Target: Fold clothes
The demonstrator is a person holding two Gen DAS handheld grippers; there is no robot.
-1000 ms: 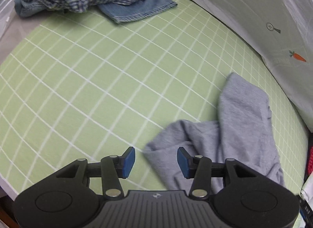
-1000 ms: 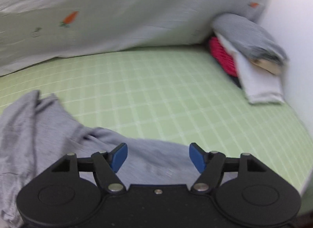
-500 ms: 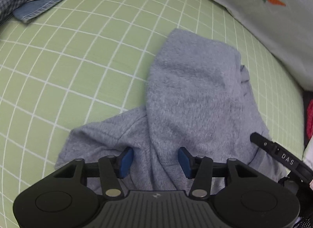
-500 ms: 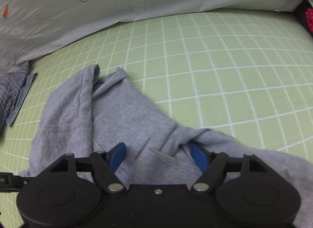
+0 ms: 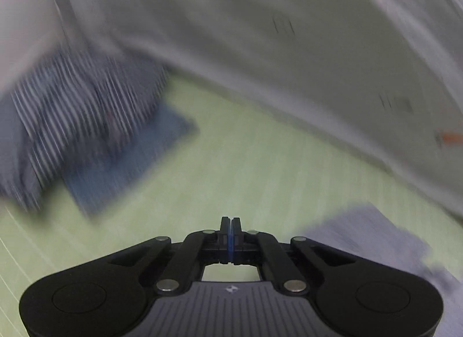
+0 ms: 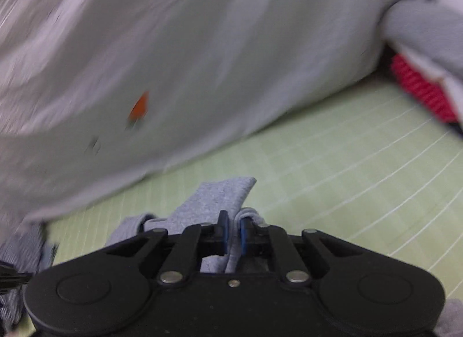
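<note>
Left wrist view: badly smeared by motion. Left gripper [image 5: 231,231] pressed fully together, blue pads meeting with no cloth visible between them. Grey garment [image 5: 373,238] lay low and to the right of those fingertips on the green grid sheet [image 5: 249,169], apart from them. Far left, a striped shirt [image 5: 78,122] heaped over a blue denim piece [image 5: 127,163], well away.

Right wrist view: right gripper [image 6: 233,231] clamped on a fold of the grey garment [image 6: 217,198], a strip standing up past the fingertips and leaning forward-right toward the pale quilt [image 6: 202,47]. More grey cloth trailed down-left and beneath the gripper body. Red item [image 6: 419,91] and a grey bundle [image 6: 425,30] sat far right.

Judged: right hand nearer, already gripping; garment lying rightward of the left fingers.
</note>
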